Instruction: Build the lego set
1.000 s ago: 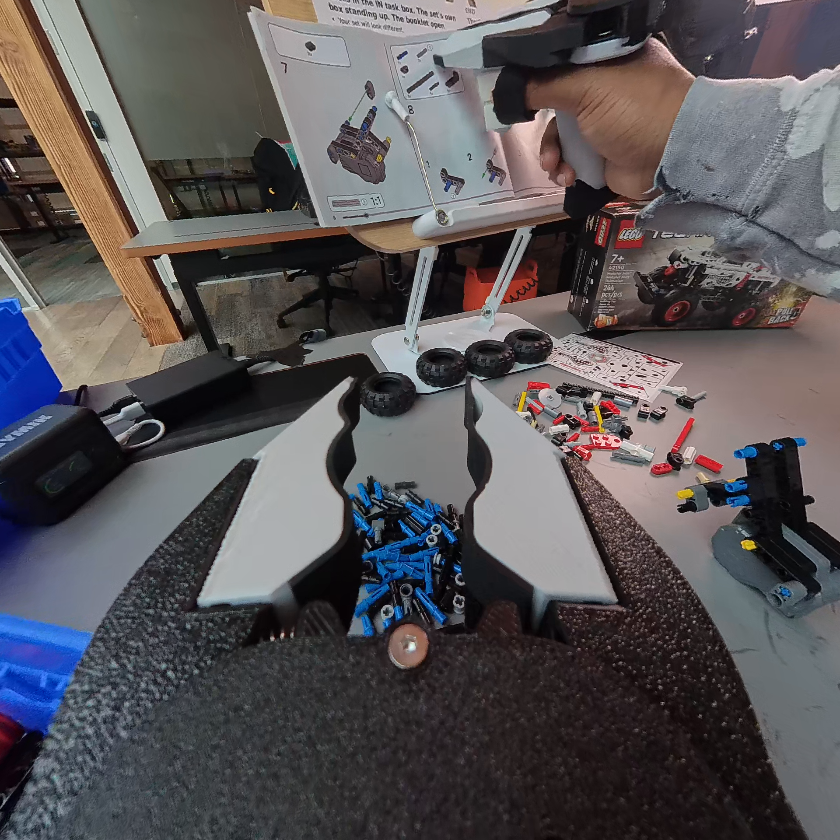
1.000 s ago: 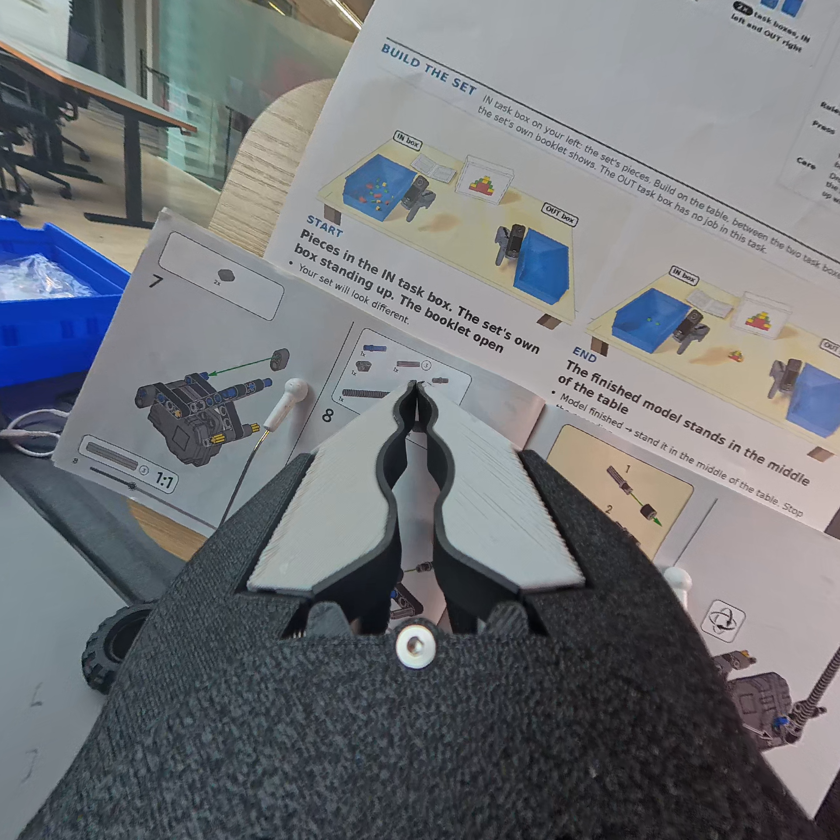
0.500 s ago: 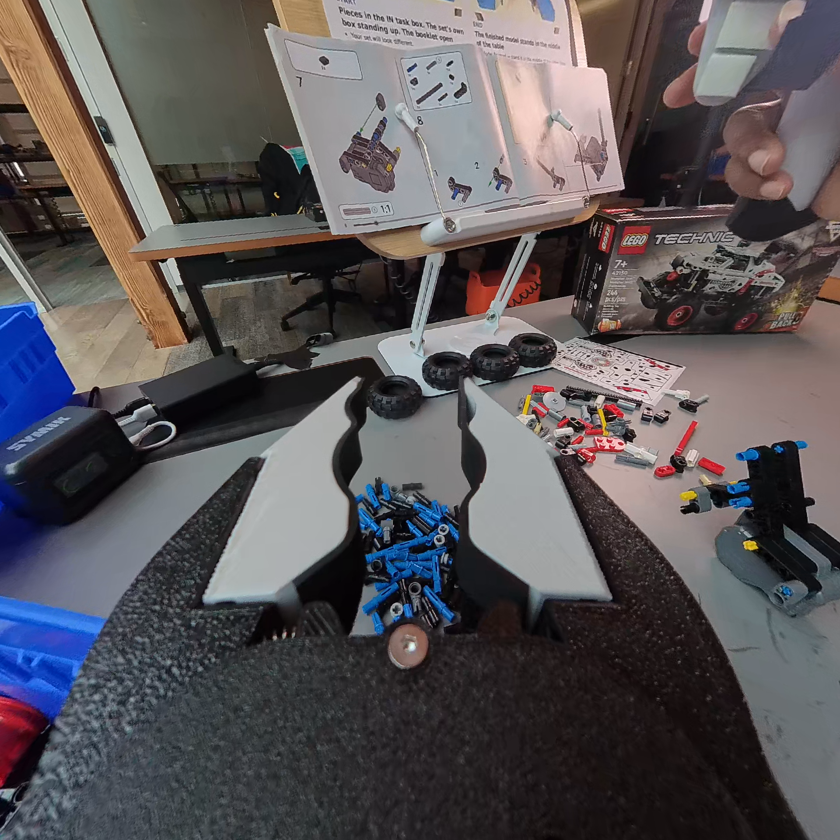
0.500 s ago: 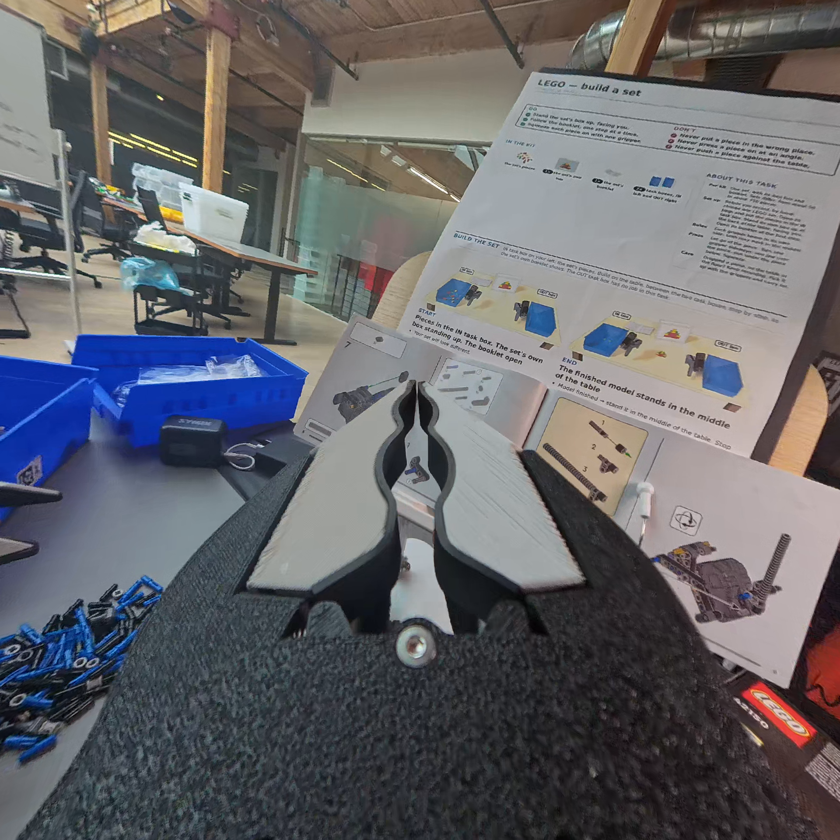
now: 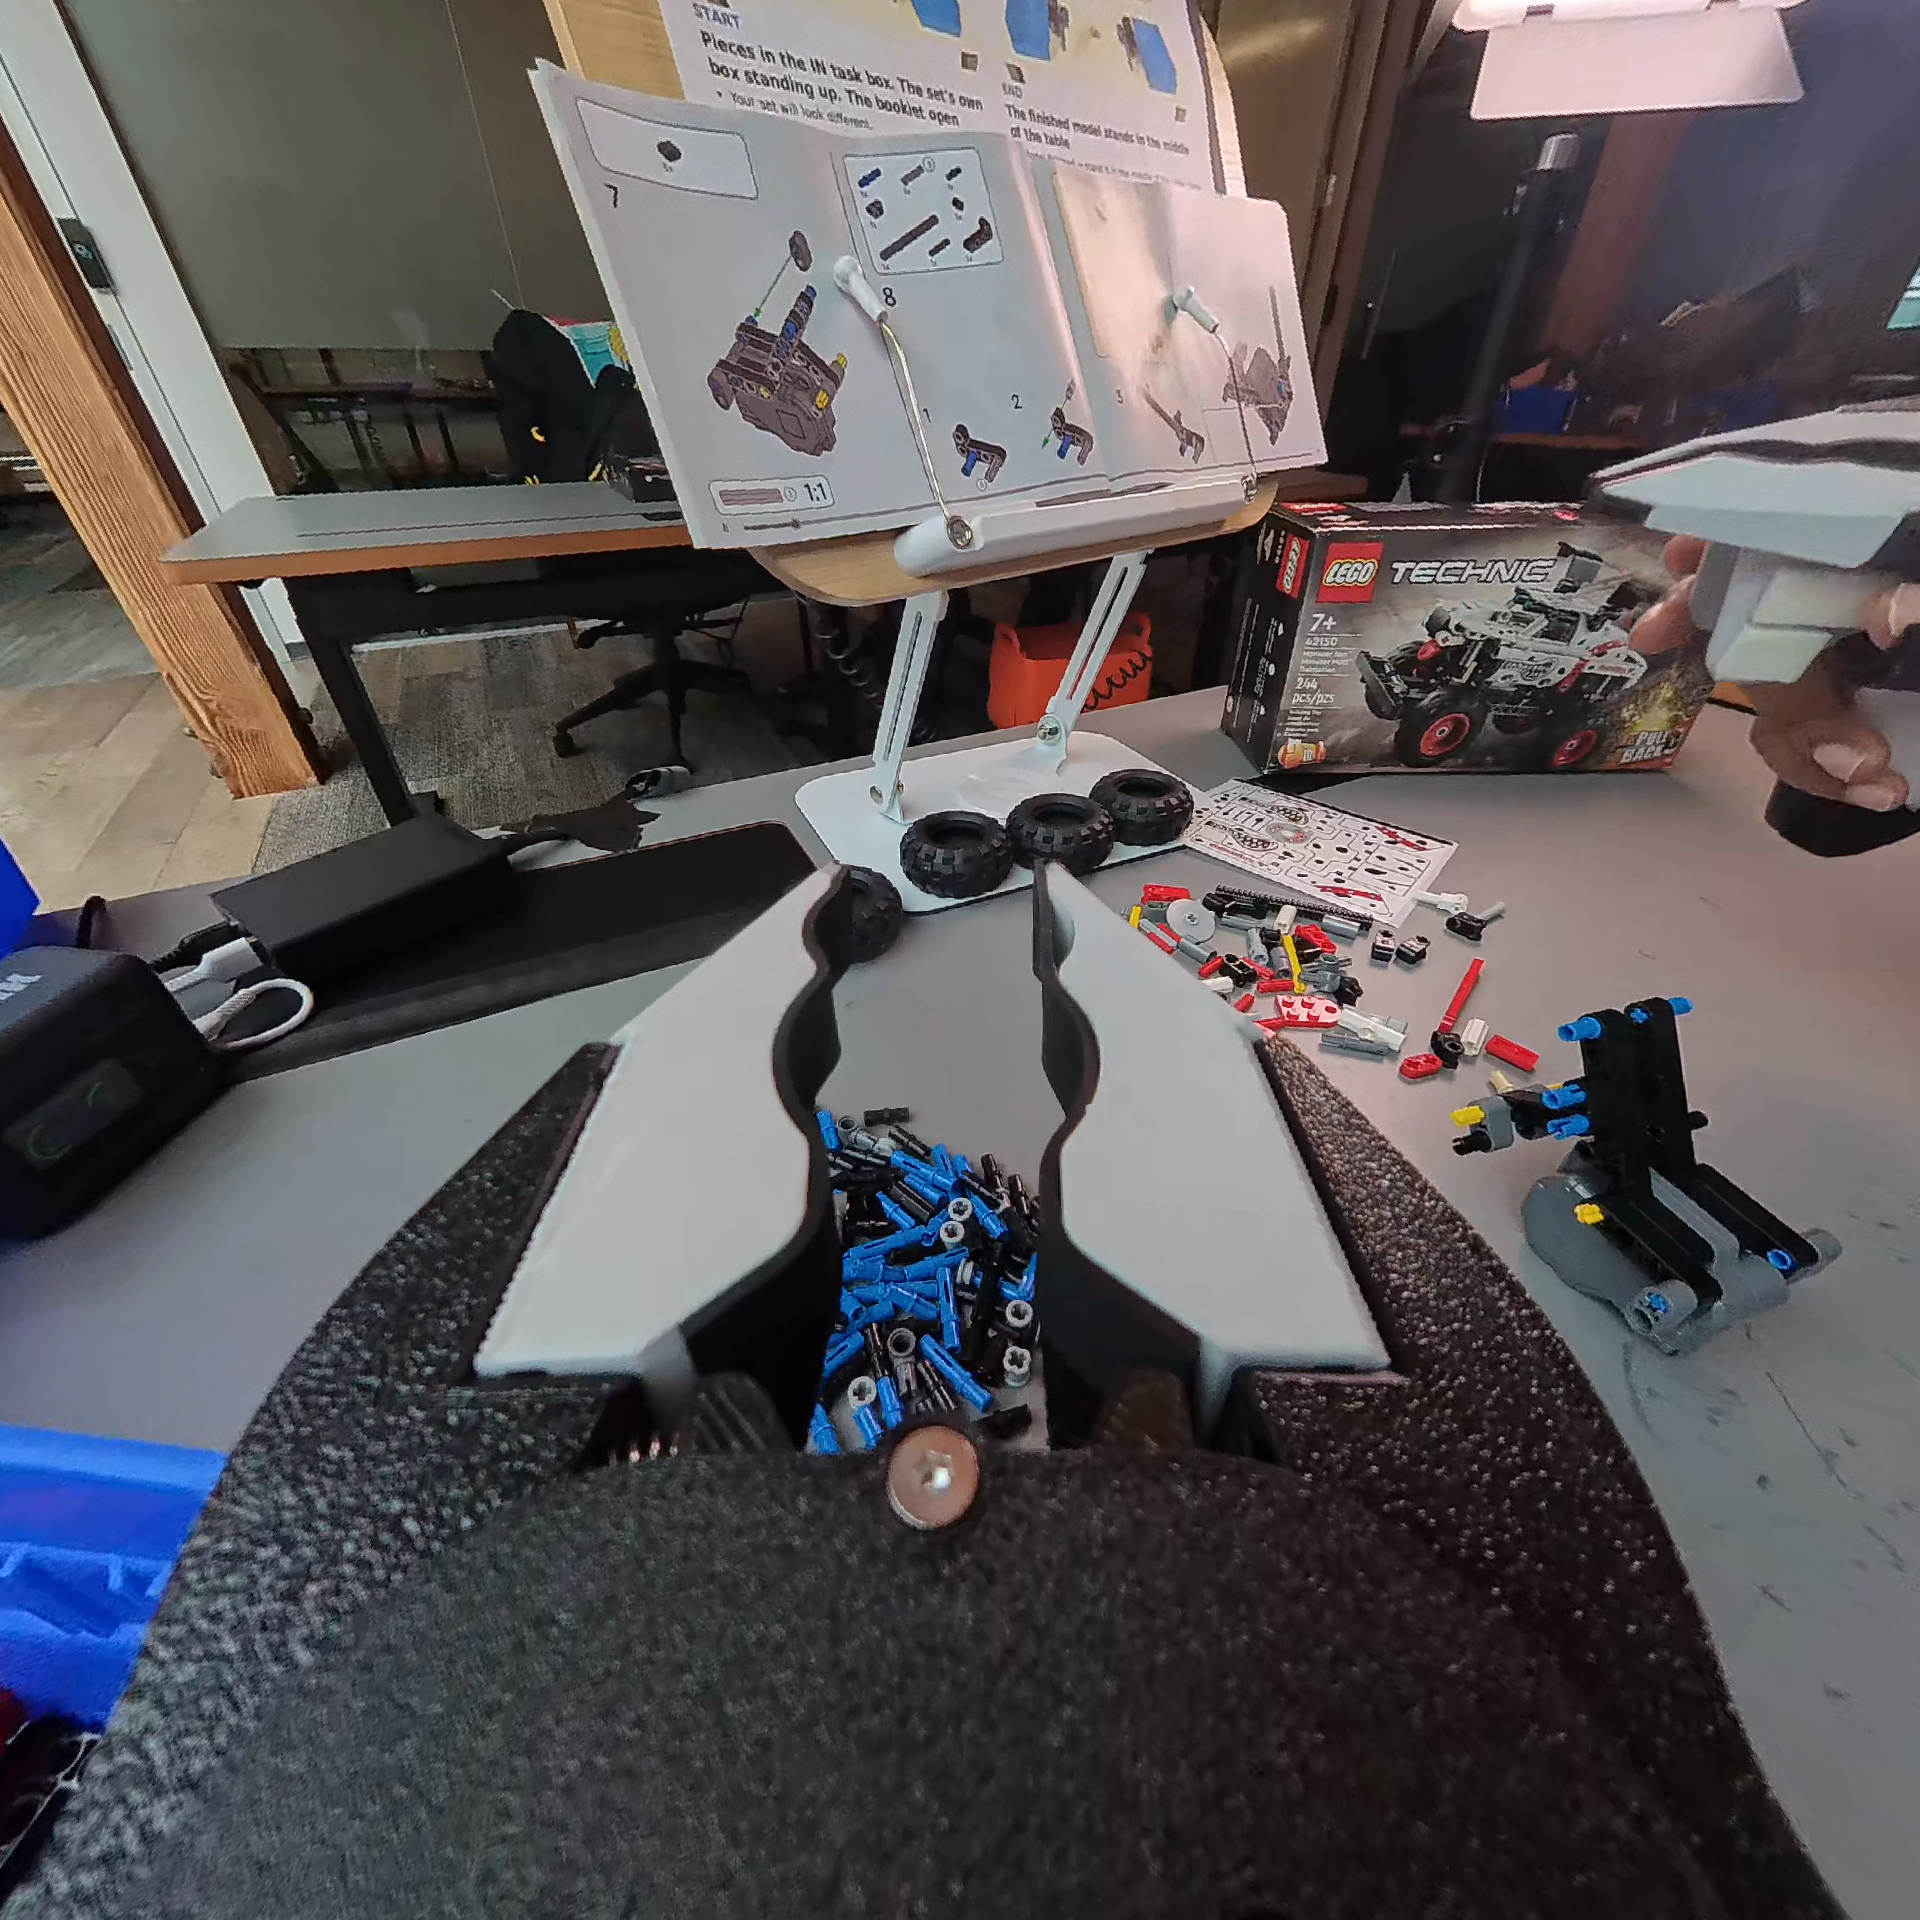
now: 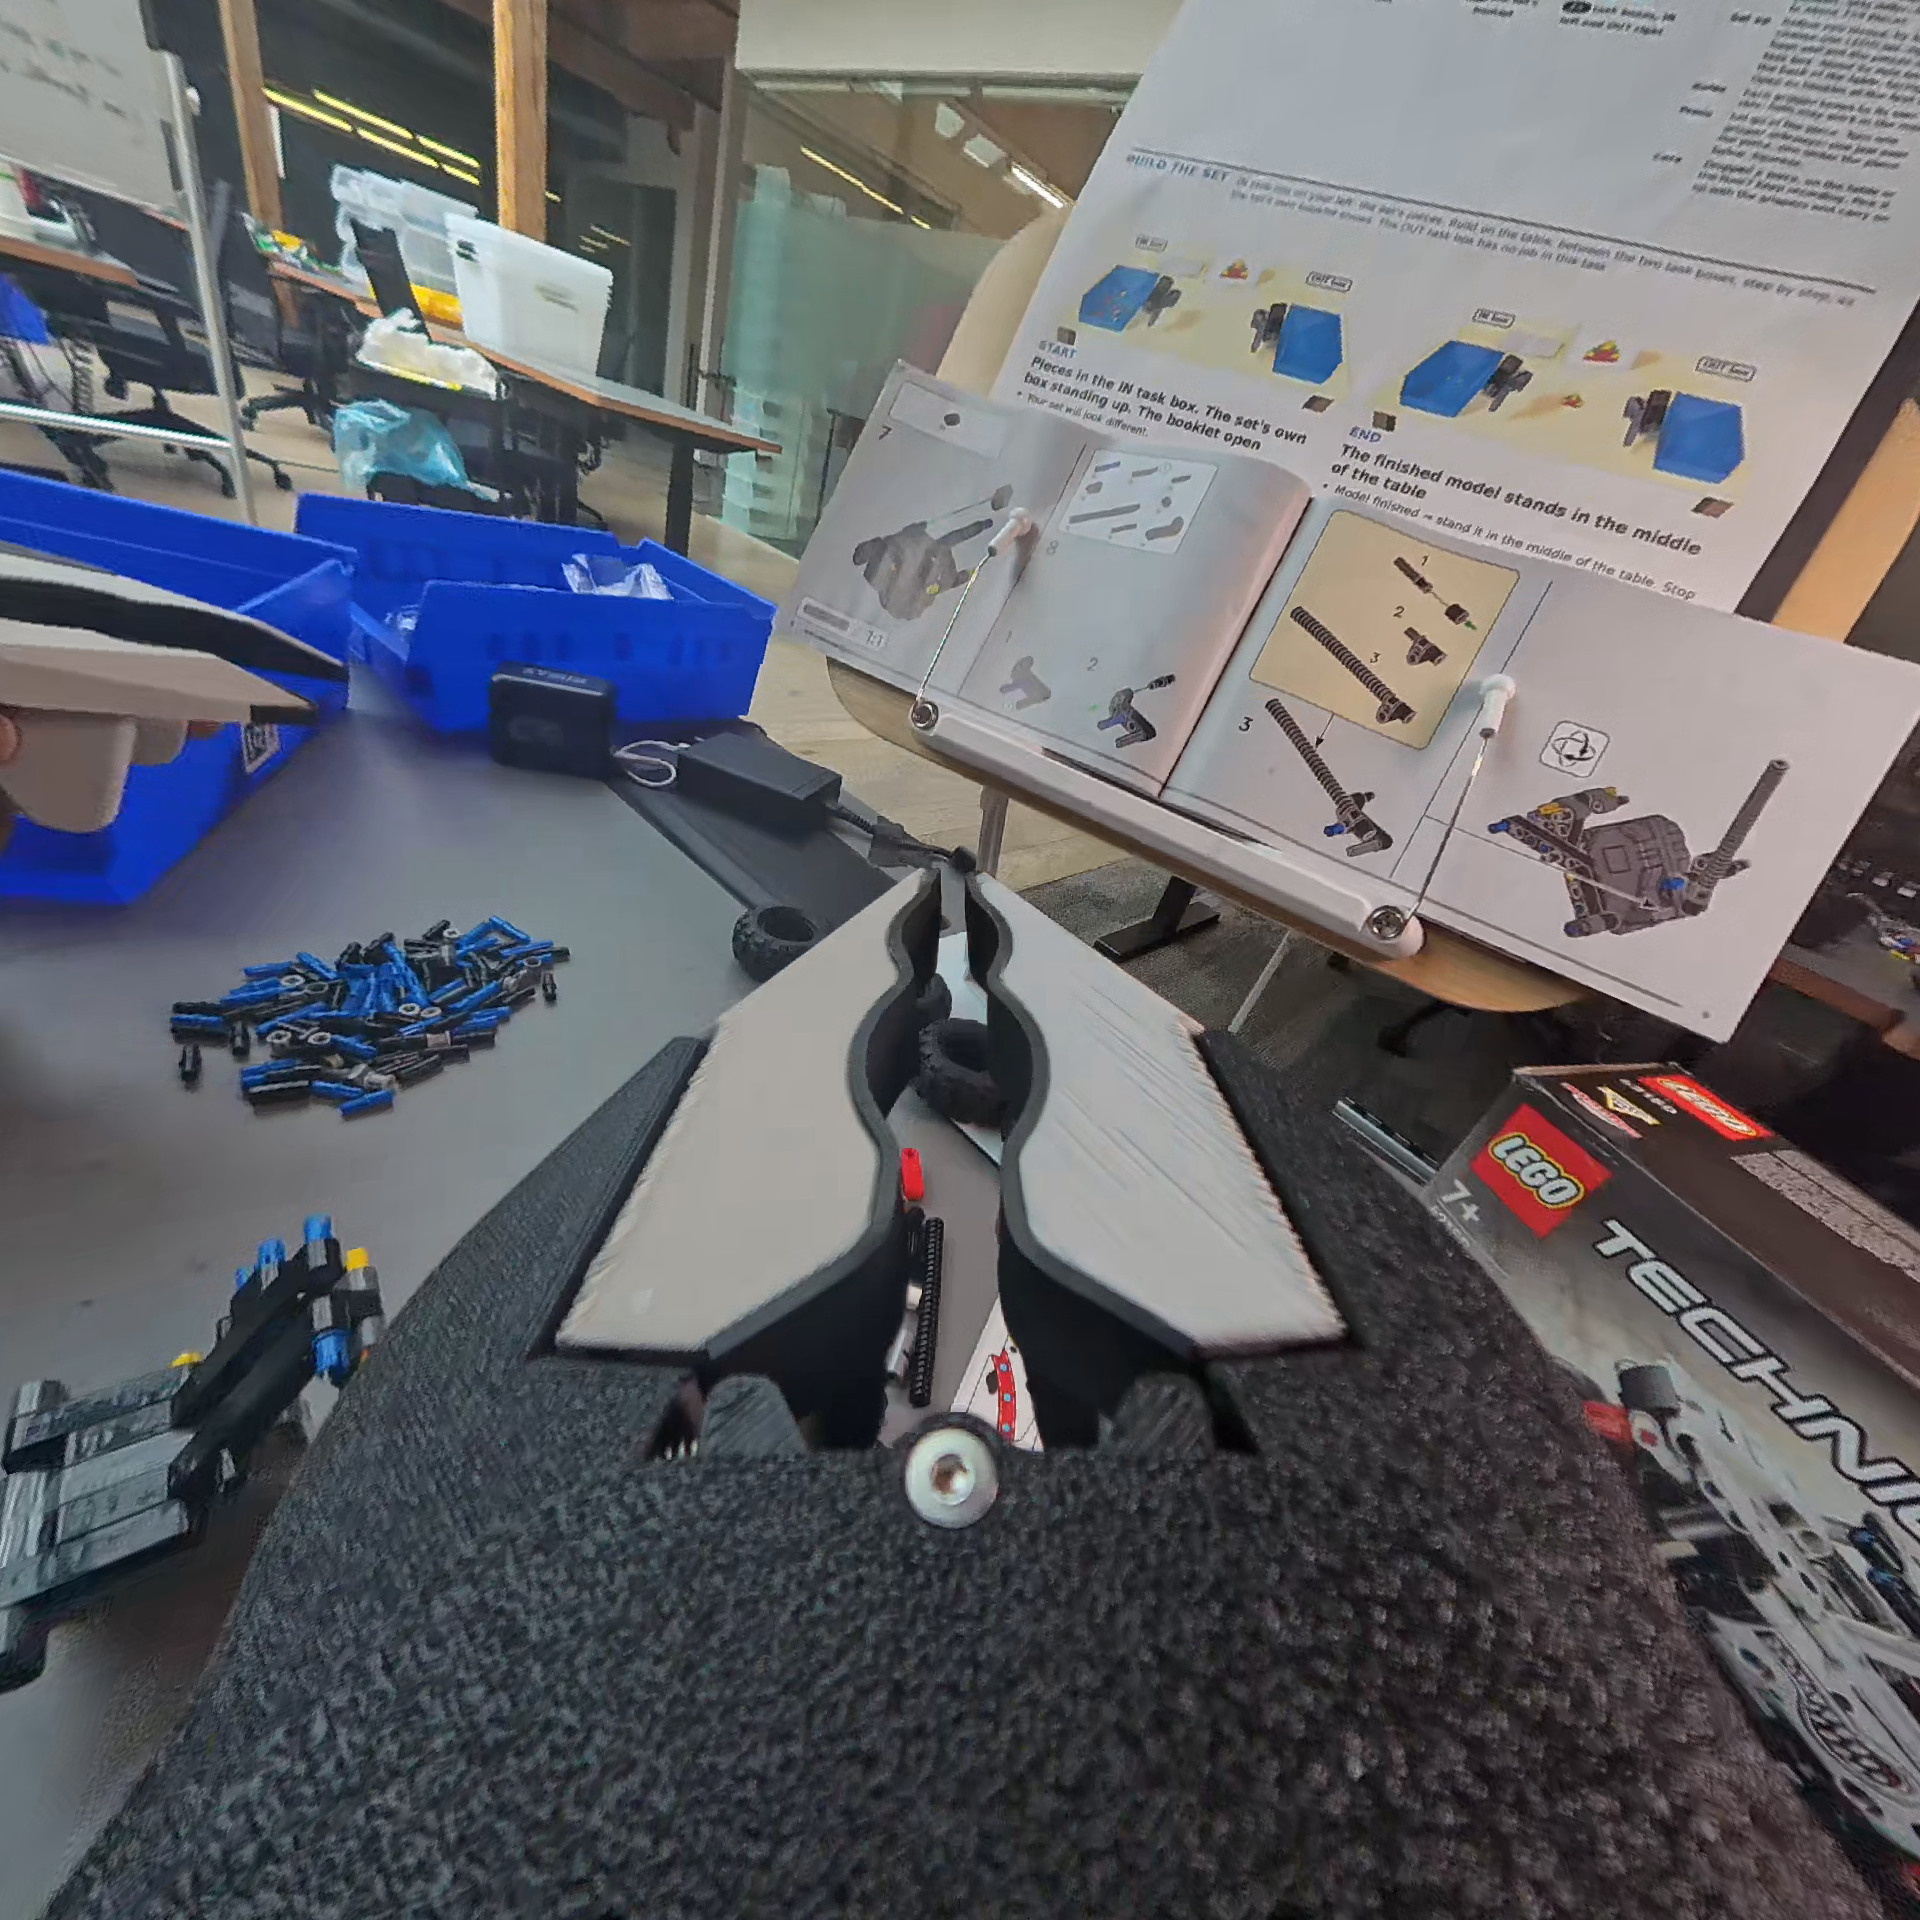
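We see the partly built model (image 5: 1662,1216), a grey base carrying an upright black frame studded with blue and yellow pins, resting on the grey tabletop (image 5: 1662,935) to the right of the left hand-held gripper (image 5: 935,914). We judge the build to be at an early stage: the open booklet (image 5: 935,312) on its white stand (image 5: 977,748) shows low-numbered steps, and most parts lie unused. A heap of blue and black pins (image 5: 925,1247) sits on the tabletop below the left hand-held gripper, whose fingers stand well apart and hold nothing. Farther off lie mixed red, grey and yellow loose pieces (image 5: 1299,977), a sticker sheet (image 5: 1320,842) and four black tyres (image 5: 1049,831) at the foot of the stand, none yet fitted. The set's box (image 5: 1455,644) stands behind them. The right hand-held gripper (image 6: 951,904), with its tips nearly touching and nothing between them, hangs above the loose pieces. Blue bins (image 6: 540,613) stand at the far left.
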Motion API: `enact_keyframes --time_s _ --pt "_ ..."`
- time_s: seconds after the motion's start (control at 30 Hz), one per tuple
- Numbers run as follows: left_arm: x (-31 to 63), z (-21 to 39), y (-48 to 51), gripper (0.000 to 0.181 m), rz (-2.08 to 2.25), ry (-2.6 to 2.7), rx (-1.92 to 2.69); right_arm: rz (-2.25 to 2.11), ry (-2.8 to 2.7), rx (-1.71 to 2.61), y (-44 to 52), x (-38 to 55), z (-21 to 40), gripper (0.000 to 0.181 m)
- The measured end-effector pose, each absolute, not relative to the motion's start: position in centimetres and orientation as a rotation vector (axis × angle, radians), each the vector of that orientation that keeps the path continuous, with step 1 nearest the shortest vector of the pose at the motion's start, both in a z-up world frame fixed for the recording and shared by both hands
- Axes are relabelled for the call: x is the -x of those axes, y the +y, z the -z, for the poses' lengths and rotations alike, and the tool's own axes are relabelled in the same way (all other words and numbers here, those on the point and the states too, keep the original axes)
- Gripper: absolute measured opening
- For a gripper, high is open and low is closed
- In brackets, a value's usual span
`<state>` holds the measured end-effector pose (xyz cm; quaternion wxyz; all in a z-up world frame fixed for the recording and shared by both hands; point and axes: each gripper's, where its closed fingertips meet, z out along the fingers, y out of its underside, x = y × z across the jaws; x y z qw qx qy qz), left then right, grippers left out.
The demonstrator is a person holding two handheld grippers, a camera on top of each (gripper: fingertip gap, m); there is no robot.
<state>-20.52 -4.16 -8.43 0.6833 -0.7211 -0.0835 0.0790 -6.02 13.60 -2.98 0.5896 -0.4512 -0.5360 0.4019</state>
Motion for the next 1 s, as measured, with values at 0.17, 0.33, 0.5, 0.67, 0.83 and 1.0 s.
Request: enact_keyframes --time_s 0.17,0.33,0.5,0.67,0.83,1.0 --pt "19.9 8.5 -4.2 0.036 -0.179 -0.156 1.643 -0.994 -1.312 1.086 13.2 5.1 6.4 0.011" --pt "18.8 9.3 -4.3 0.040 -0.160 -0.091 1.753 -0.906 -1.490 1.178 13.3 4.1 9.5 0.025" --pt "18.3 12.4 -5.9 0.039 -0.153 -0.075 1.911 -0.872 -1.560 1.303 13.3 2.2 12.5 0.026" --pt "17.5 15.2 -6.6 0.039 -0.097 -0.084 2.011 -0.817 -1.654 1.366 13.2 3.0 16.0 0.012" --pt "16.4 16.0 -6.2 0.038 -0.068 -0.068 2.031 -0.754 -1.801 1.321 13.1 7.0 18.1 0.000" --pt "15.9 16.9 -6.0 0.038 -0.047 -0.056 2.057 -0.708 -1.963 1.310 13.5 12.5 19.4 0.004"
